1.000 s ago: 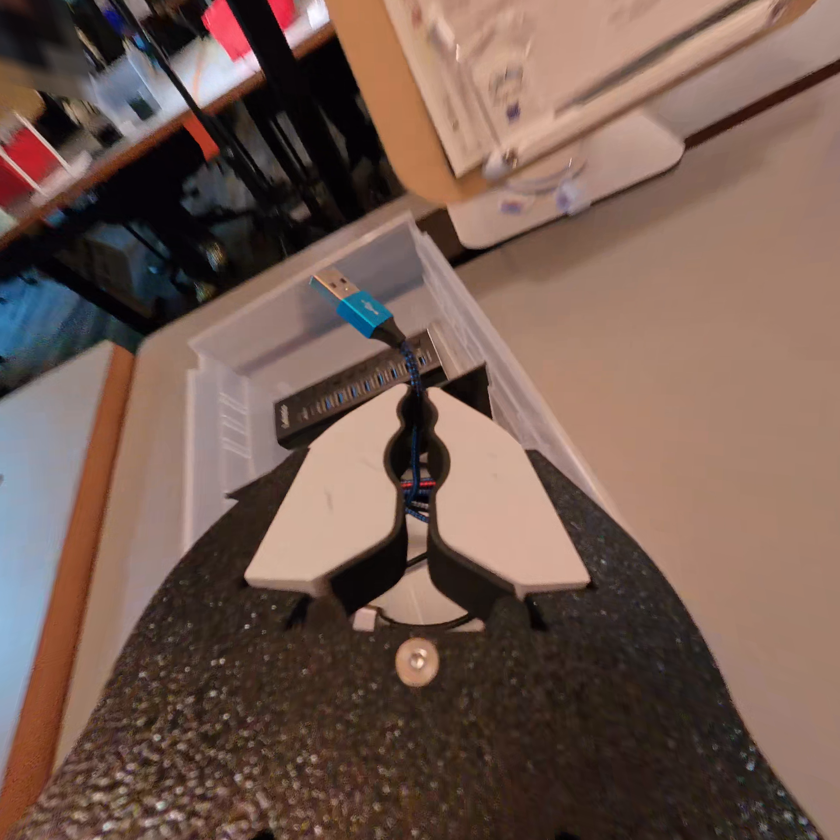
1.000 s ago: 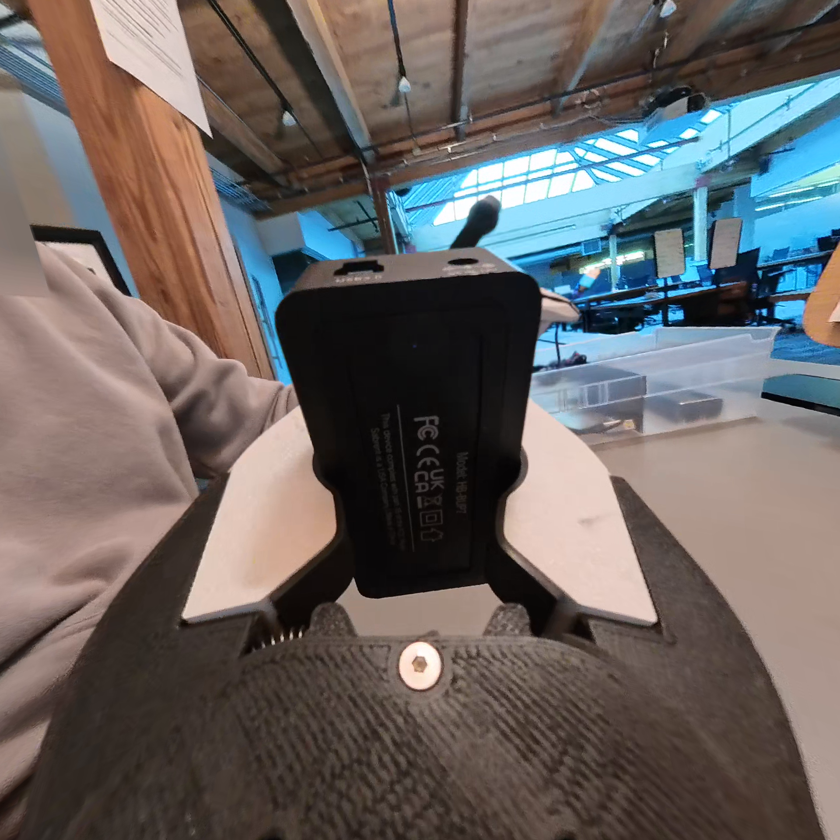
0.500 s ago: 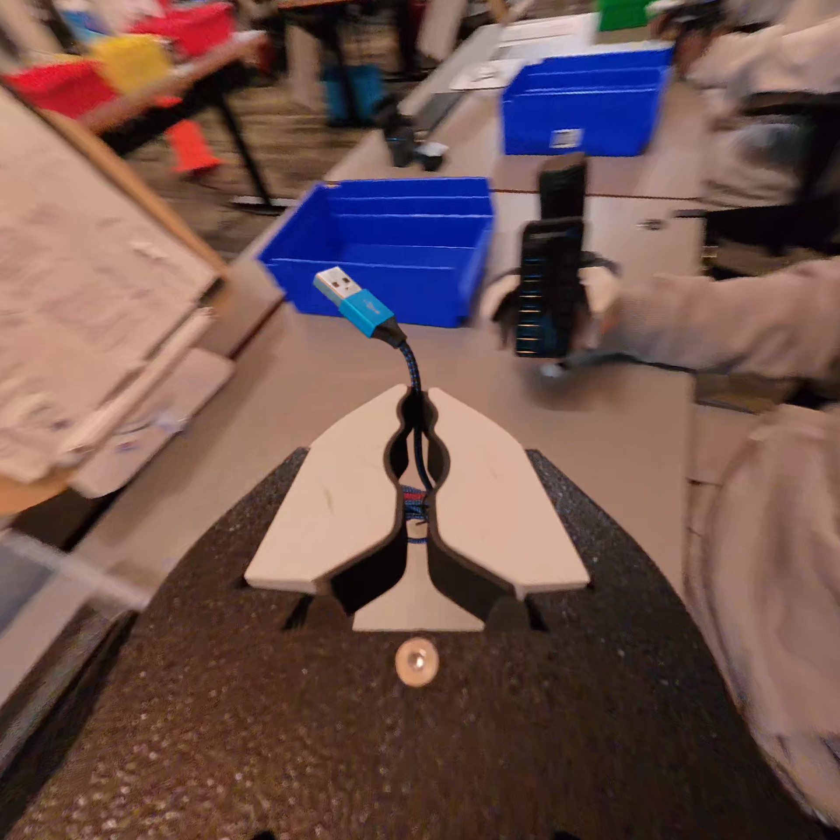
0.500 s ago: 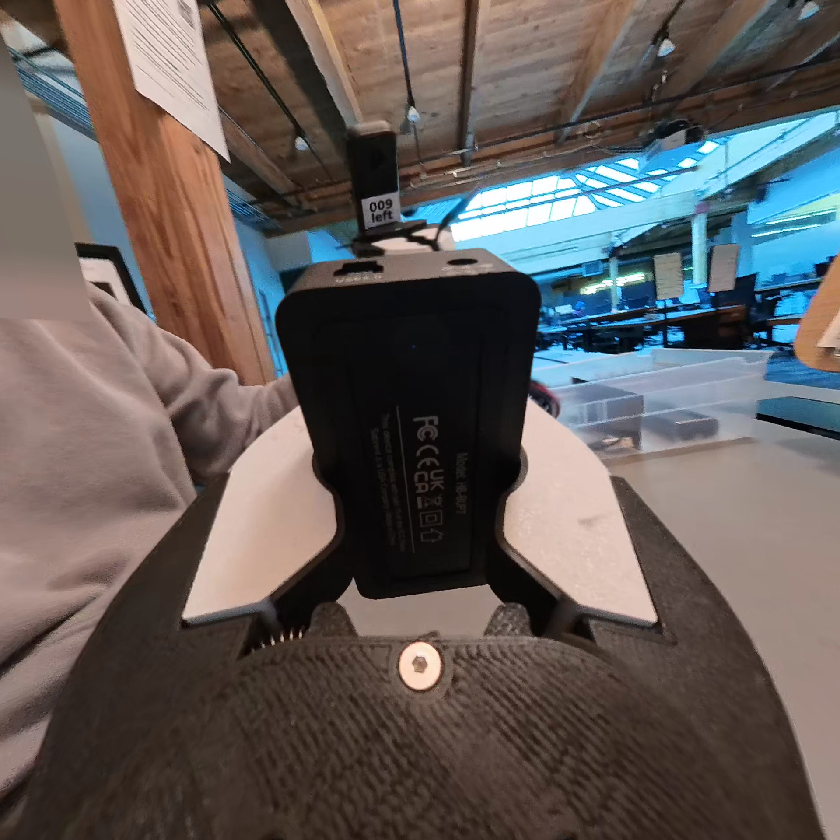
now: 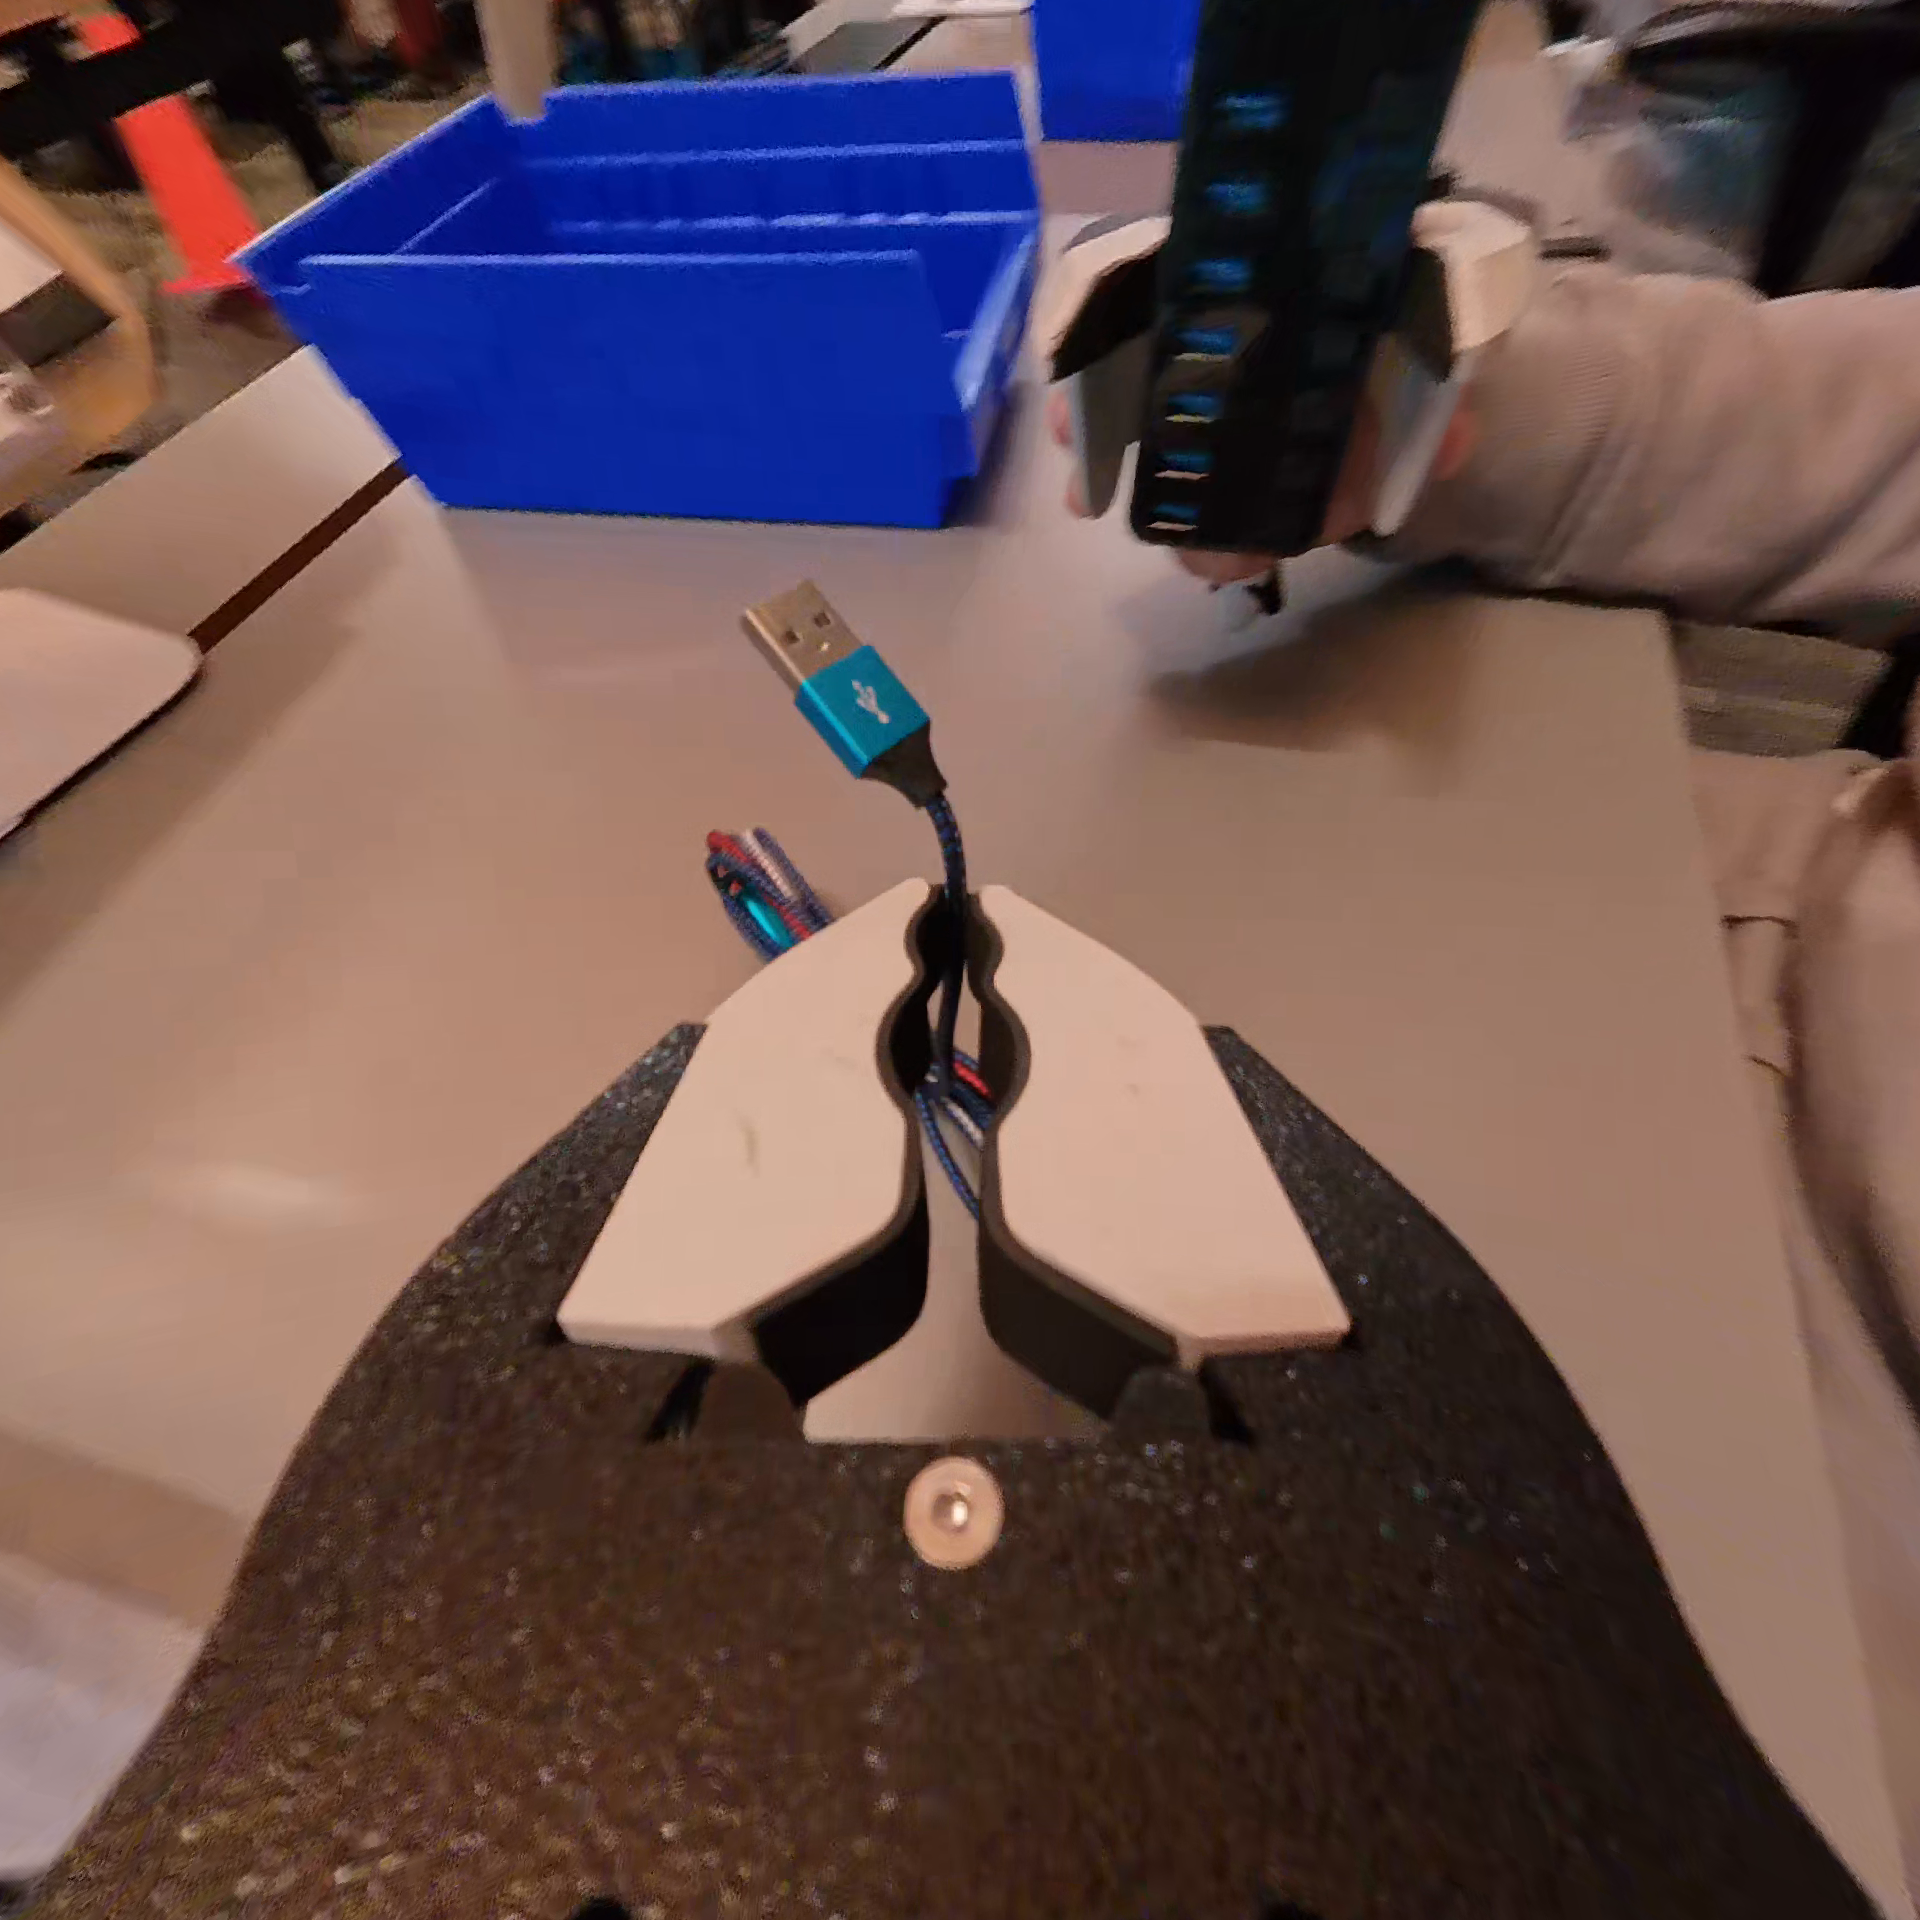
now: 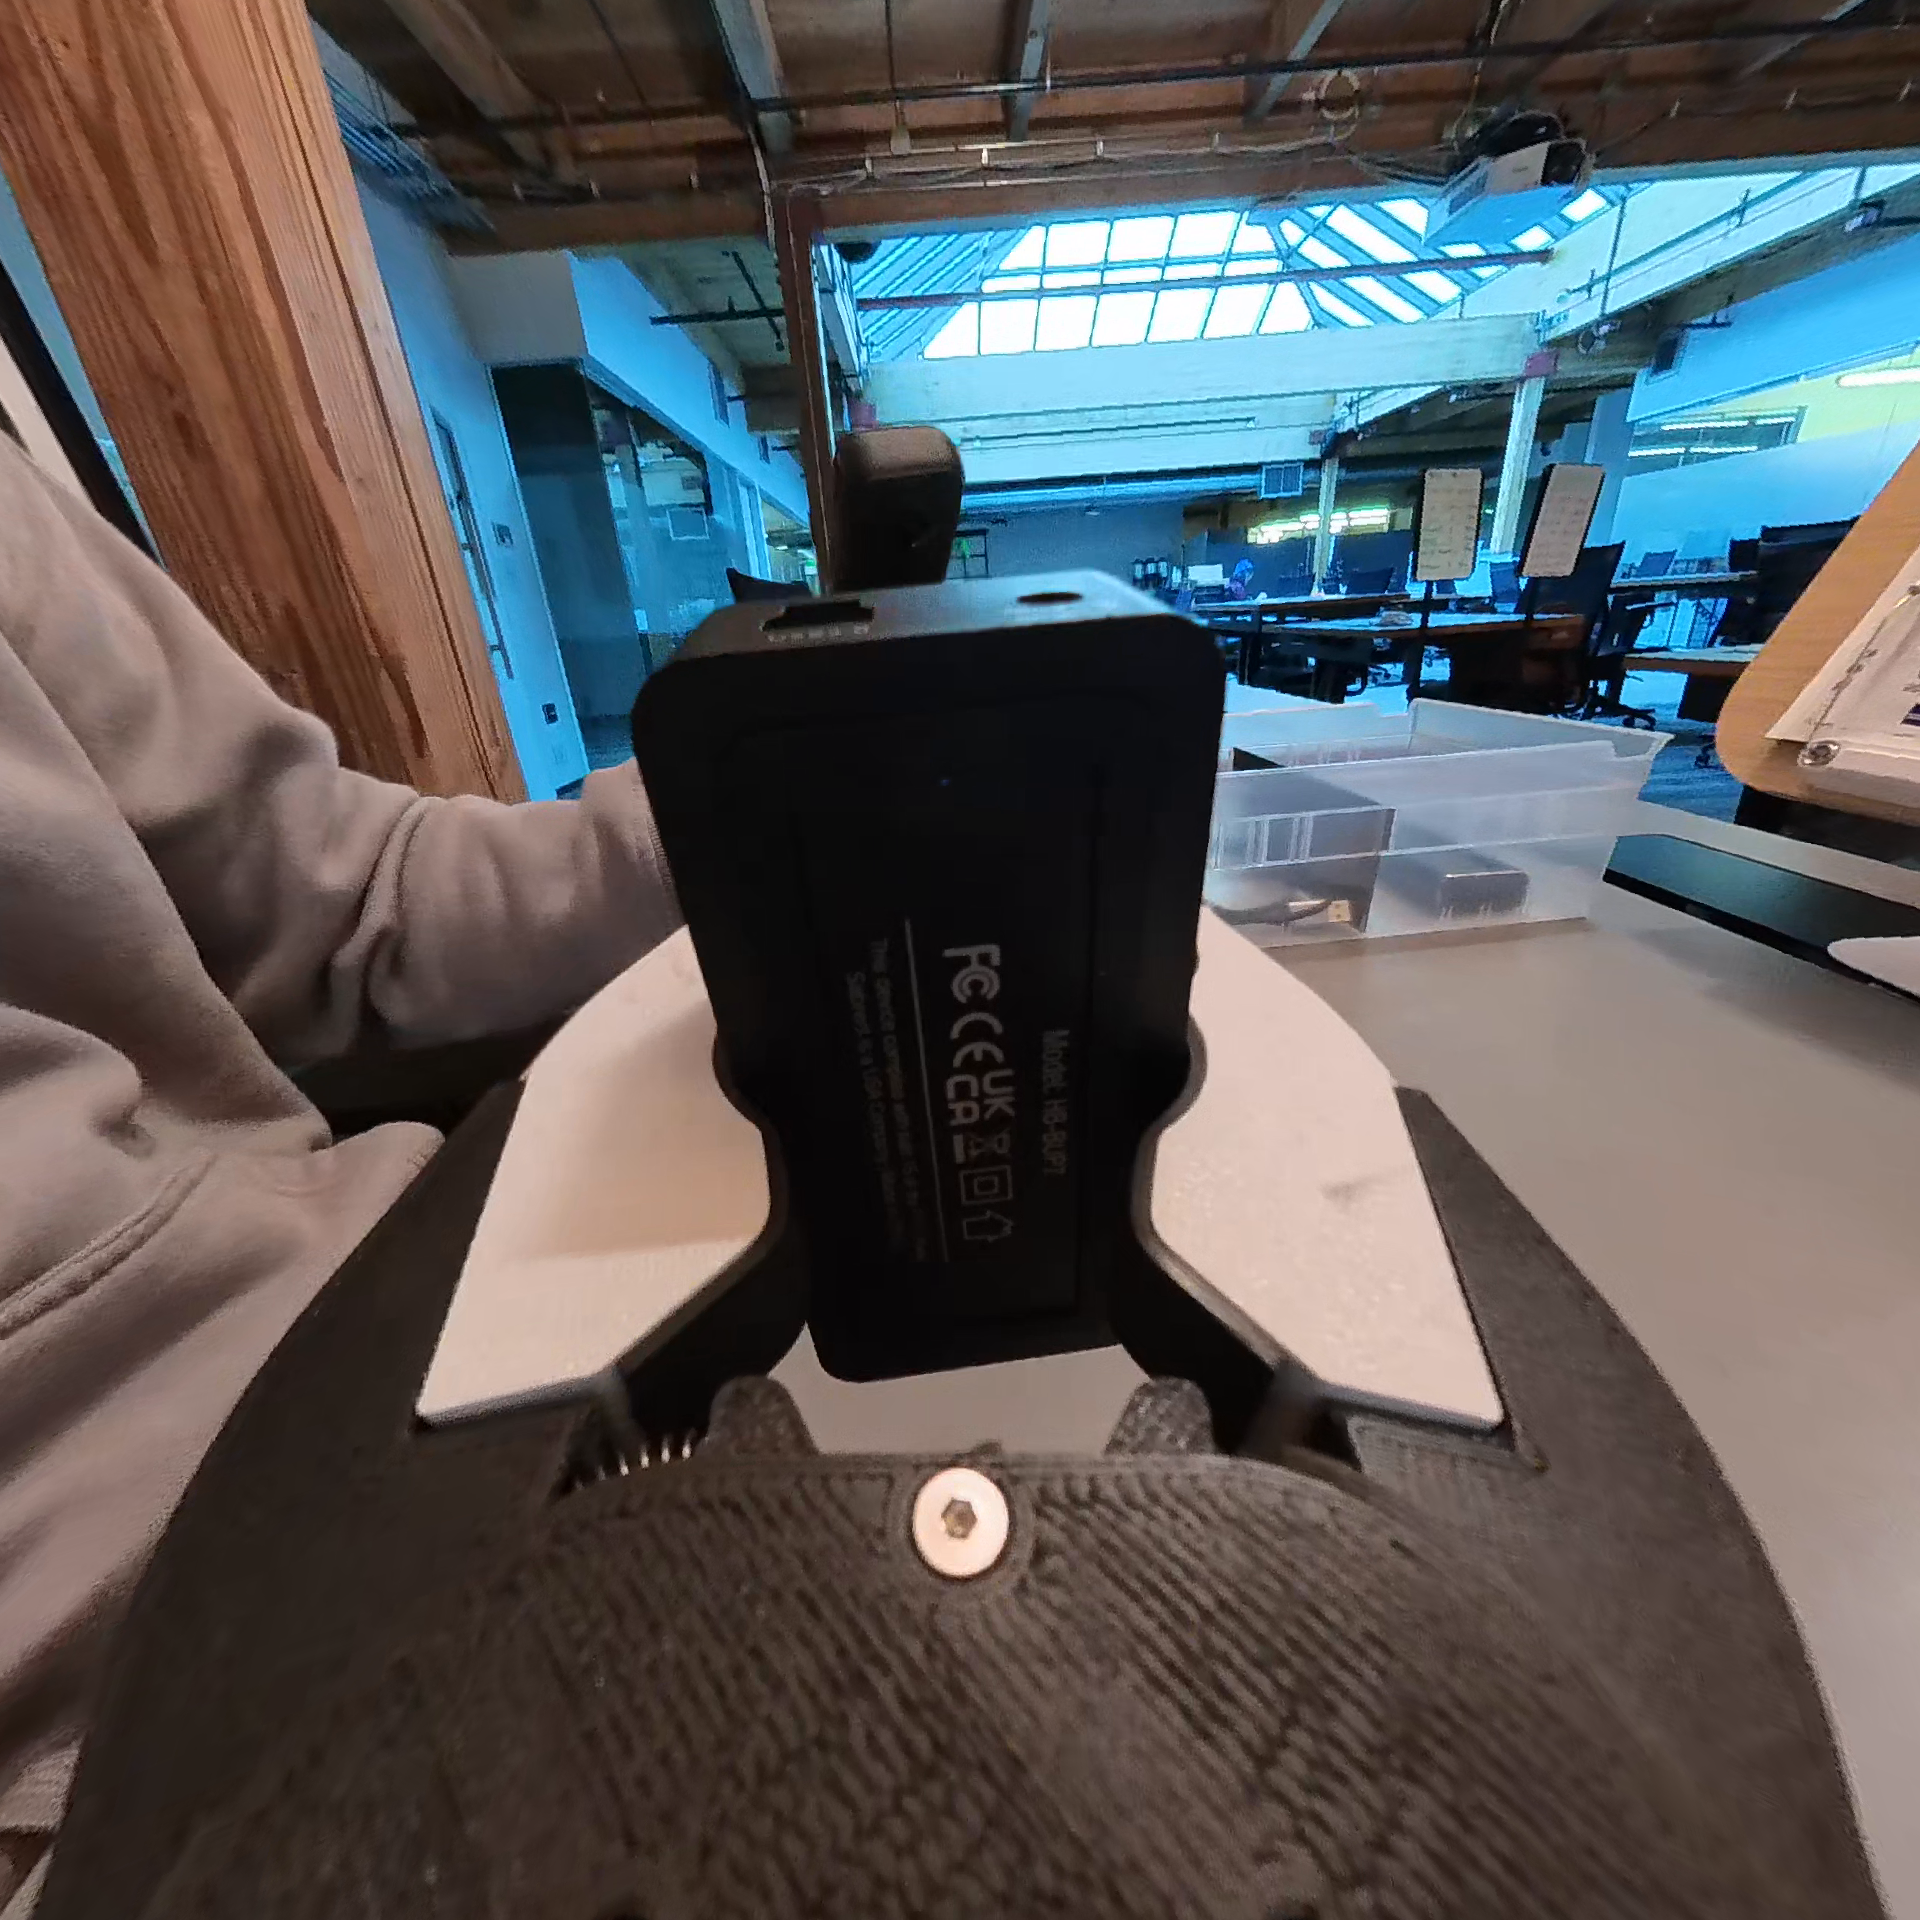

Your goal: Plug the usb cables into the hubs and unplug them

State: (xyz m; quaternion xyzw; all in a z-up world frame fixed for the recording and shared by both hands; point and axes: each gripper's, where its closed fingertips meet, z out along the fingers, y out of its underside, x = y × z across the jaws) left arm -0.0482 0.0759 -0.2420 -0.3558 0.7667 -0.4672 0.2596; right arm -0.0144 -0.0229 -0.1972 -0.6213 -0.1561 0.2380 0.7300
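My left gripper (image 5: 954, 902) is shut on a blue braided USB cable (image 5: 952, 852). Its blue and silver plug (image 5: 836, 675) sticks up and to the left beyond the fingertips. More coiled cable (image 5: 756, 896) hangs below the fingers. My right gripper (image 6: 935, 1039) is shut on a black USB hub (image 6: 935, 914) and holds it upright, its back toward the camera. In the left wrist view the hub (image 5: 1273, 301) shows at the upper right, its row of blue ports facing the plug, held above the grey table (image 5: 416, 831). Plug and hub are apart.
A blue bin (image 5: 665, 301) stands at the table's far side. A clear plastic bin (image 6: 1423, 821) holding other hubs sits on the table in the right wrist view. A person's grey sleeve (image 6: 208, 883) fills the left. A wooden post (image 6: 239, 395) stands behind.
My left gripper swung away from the clear bin toward the right gripper and came closer to the hub. The hub now looks larger and nearer. The right gripper kept its hold and barely moved.
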